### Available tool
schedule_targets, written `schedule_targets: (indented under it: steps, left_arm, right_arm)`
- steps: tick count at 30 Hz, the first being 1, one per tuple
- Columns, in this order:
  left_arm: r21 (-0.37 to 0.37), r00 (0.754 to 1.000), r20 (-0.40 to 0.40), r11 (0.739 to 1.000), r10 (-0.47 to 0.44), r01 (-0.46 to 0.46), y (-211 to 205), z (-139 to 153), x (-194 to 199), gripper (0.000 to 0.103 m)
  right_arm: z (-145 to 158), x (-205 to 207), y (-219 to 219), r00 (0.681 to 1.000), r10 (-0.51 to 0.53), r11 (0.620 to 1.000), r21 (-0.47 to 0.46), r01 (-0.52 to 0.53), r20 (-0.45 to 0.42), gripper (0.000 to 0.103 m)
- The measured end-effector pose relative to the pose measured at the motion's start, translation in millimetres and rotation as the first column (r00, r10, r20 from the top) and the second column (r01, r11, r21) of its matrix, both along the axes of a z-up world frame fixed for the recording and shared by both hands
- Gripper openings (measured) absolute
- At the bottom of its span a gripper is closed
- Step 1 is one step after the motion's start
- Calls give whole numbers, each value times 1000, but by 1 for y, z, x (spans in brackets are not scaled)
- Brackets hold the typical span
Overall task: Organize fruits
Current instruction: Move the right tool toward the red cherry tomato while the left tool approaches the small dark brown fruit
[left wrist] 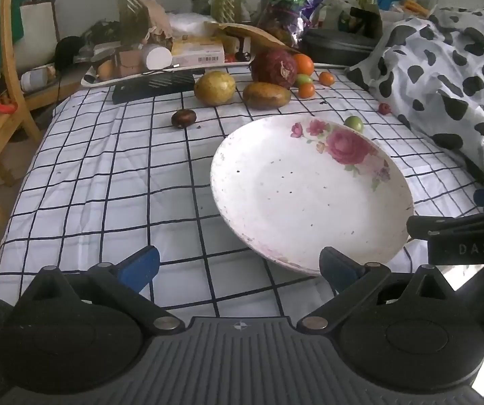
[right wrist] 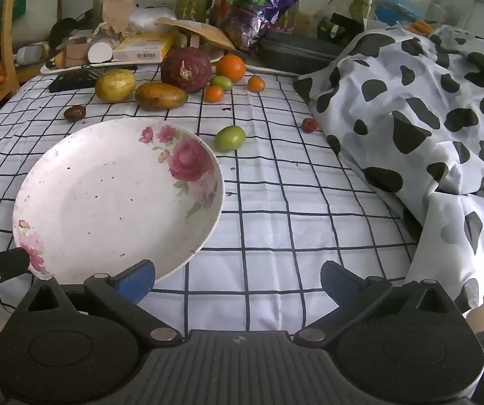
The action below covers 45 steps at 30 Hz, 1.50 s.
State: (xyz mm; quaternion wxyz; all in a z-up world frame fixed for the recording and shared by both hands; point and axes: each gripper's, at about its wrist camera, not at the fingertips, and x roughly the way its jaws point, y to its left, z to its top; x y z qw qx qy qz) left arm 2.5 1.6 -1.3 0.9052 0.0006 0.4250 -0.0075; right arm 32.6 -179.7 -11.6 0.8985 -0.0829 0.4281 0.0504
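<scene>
Faintly, "DAS" lettering on right claw (left wrist: 458,233) body.

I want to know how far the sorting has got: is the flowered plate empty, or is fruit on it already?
Empty. The flowered plate shows only bare, speckled white surface; the green fruit lies beside it on the cloth.

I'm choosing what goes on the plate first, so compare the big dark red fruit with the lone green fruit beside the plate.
The dark red fruit is far bigger than the green fruit. The red one looks dull and rough, with a dried stem patch facing the camera; the green one is smooth and shiny. The red one sits in the cluster at the back, touching other fruit; the green one lies alone near the plate rim. Both are roundish and rest on the checked cloth.
</scene>
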Motion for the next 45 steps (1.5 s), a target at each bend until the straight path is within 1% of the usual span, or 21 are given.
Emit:
schedule_targets:
  steps: [15,22,25,27,29,31,33,35,42,45]
  left_arm:
    - [-1,1000,4,1000,-2,2,0,1,0,103]
    - [-6,999,26,1000,-20,20,2,6,2,103]
    - [-10,999,39,999,-32,32,4,9,7,103]
    - [-27,998,45,999,-45,47,7,9,12,103]
    - [-63,997,47,996,-63,66,12,9,18,103]
    - [-91,996,53,993,-70,75,18,9,25,103]
    - [-101,996,54,992,-74,79,22,8,32,103]
    - [-106,996,55,991,-74,79,27,6,40,102]
    - [-58,994,84,995,-71,76,37,7,70,102]
    - [-52,992,93,995,-80,85,43,6,88,102]
  right_arm:
    - [5,0,5,1000,-9,1000,-4,9,14,103]
    - [2,3,-5,999,-38,999,-4,38,-3,103]
    - [2,9,-8,999,-48,999,-25,48,-11,103]
    - [2,14,-10,998,-57,998,-42,56,-24,103]
    - [3,20,-13,998,-61,998,-19,60,-28,103]
    - [3,27,-17,998,-63,998,22,63,-21,103]
    - [4,36,-21,998,-64,996,58,65,-13,103]
    - [2,47,-25,997,-66,993,97,69,-35,103]
    - [4,88,-40,997,-78,985,152,76,9,103]
    - [5,106,-47,996,-77,984,166,69,38,103]
